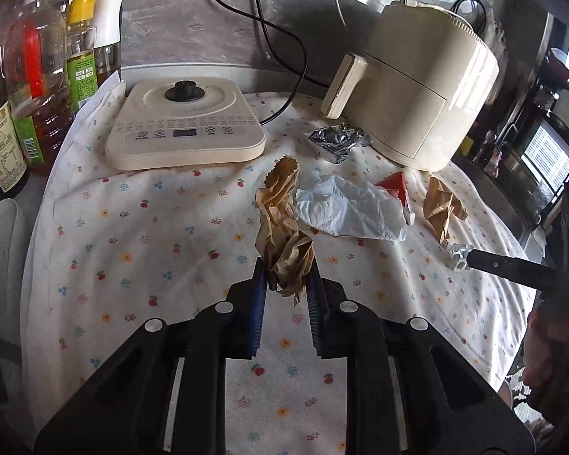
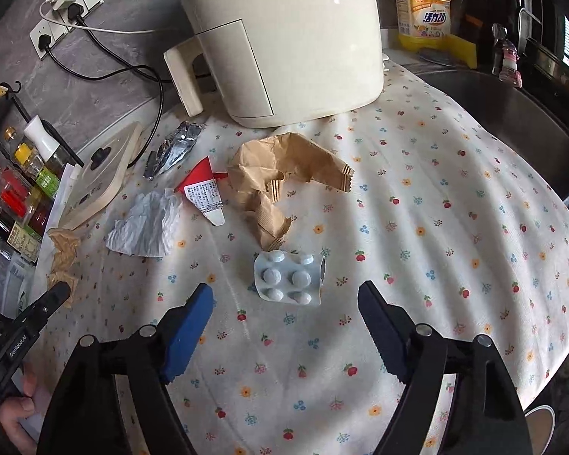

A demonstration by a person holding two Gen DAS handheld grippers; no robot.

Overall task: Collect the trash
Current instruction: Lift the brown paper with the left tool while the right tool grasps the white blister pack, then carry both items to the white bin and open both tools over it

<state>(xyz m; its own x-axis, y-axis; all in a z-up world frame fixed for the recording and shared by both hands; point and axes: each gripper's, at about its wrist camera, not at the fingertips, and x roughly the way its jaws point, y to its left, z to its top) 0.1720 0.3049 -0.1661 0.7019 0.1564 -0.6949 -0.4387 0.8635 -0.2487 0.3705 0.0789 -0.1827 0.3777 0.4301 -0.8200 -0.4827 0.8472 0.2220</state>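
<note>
Looking out from our right gripper [image 2: 284, 322], we see its jaws spread wide with nothing pressed between them, and the blister pack [image 2: 287, 278] lies flat on the flowered cloth [image 2: 436, 227] just ahead at twelve o'clock, inside the line of the gap but not touched by either pad. We judge its long axis to run roughly from twelve to six, so its shorter width faces the pads, which should suit a straight drop and squeeze. Our left gripper [image 1: 284, 280] is pressed together on a crumpled brown paper wrapper [image 1: 284, 235], whose free end trails away toward twelve o'clock, so that hand is busy and the right is plainly the nearer one for the pack. Beyond the pack at twelve o'clock a second brown paper bag [image 2: 284, 174] sits just beside its far edge, and we should take care not to catch it. At about ten o'clock lie the red-and-white packet [image 2: 205, 193] and the white crumpled tissue [image 2: 144, 227], with the foil wrapper [image 2: 174, 148] farther out at eleven. The cream air fryer [image 2: 284, 38] stands well behind at twelve. From one to four o'clock the cloth is bare, giving us open room, though the sink [image 2: 512, 121] drops away at two o'clock past the cloth's edge.
</note>
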